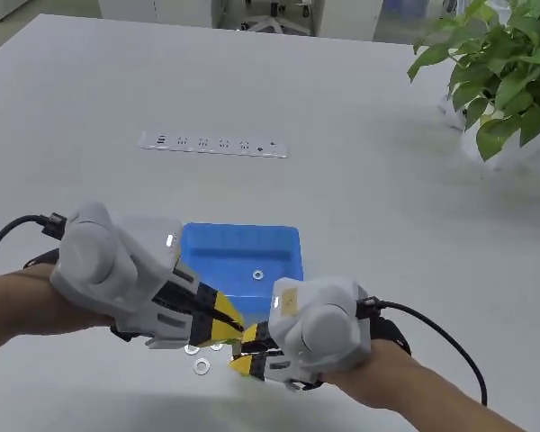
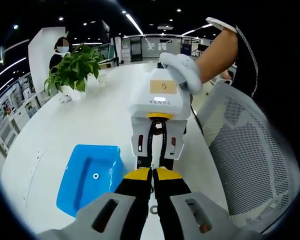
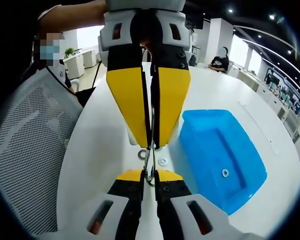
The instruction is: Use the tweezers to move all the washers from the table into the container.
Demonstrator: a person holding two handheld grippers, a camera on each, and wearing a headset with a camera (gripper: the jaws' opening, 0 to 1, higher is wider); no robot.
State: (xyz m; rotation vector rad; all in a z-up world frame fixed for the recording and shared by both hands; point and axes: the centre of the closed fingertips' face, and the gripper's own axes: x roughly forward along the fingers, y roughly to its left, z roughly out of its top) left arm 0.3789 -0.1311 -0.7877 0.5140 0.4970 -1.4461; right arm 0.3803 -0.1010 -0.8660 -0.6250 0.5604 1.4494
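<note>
My two grippers meet tip to tip just in front of the blue container [image 1: 216, 243]. The left gripper [image 1: 234, 326] and the right gripper [image 1: 246, 347] are both shut on thin metal tweezers [image 3: 150, 162], which run between them. In the right gripper view my own jaws [image 3: 149, 176] pinch the tweezers' near end, and the left gripper [image 3: 151, 144] clamps them from above. Loose washers [image 1: 201, 365] lie on the white table under the grippers, two of them [image 3: 142, 154] beside the container. One washer [image 1: 257, 274] lies inside the container.
A white power strip [image 1: 214, 144] lies further back on the table. A potted plant [image 1: 499, 63] stands at the far right. A grey mesh chair [image 2: 245, 150] is close behind the table's near edge.
</note>
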